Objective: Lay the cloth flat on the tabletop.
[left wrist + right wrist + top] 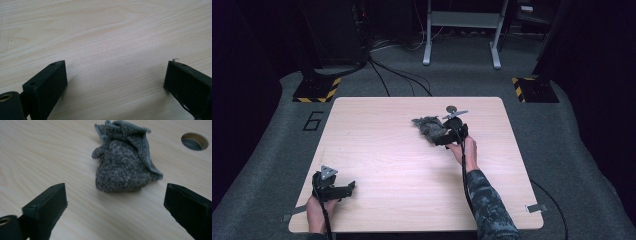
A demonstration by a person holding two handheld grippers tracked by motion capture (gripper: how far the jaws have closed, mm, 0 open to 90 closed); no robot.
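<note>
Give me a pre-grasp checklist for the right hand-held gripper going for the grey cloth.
1. Right hand-held gripper open: ok, jaws stand wide apart.
2. Grey cloth lined up between the jaws: ok, it lies crumpled just ahead of the gap, roughly centred.
3. Contact with cloth: not yet, the jaw tips sit short of it in the right gripper view.
4. Round hole in the table: ok, off to the side of the cloth, out of the approach path.
5. Left hand-held gripper out of the way: ok, open and empty near the table's front left corner.
6. Cloth thickness against jaw closing: cannot tell.
</note>
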